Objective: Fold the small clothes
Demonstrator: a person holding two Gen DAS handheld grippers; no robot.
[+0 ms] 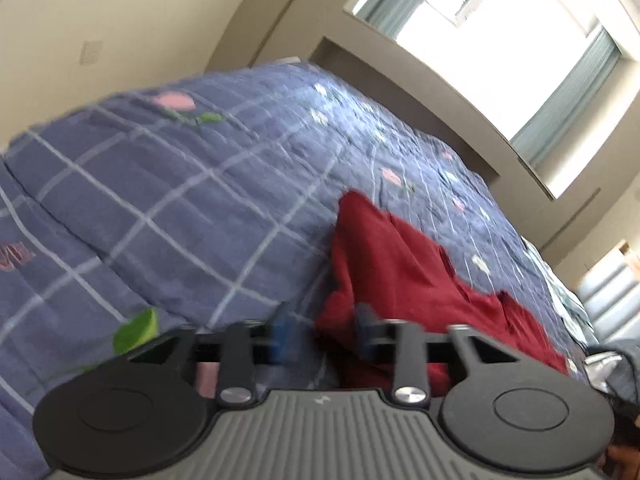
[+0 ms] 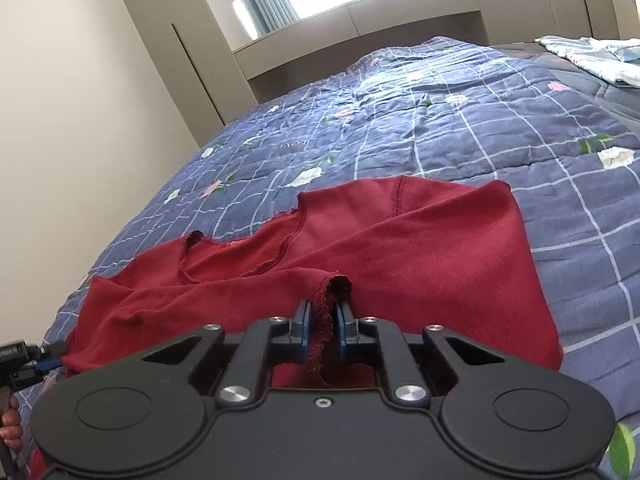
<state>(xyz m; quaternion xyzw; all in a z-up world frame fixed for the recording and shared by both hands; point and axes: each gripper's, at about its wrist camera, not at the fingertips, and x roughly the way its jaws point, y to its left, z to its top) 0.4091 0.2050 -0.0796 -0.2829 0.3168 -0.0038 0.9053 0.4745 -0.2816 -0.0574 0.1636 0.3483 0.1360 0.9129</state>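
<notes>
Dark red knit, the small shirt (image 2: pixel 400 240) lies spread on the blue checked quilt (image 2: pixel 500 120) of the bed, its body flat and 1 sleeve drawn back toward the right tongs (image 2: pixel 324 330), which are clamped on the frayed cuff between their blue pads. The left tongs (image 1: pixel 322 330) stand open at the shirt's other edge, the red cloth lying just ahead and partly between the 2 fingers, ungripped.
</notes>
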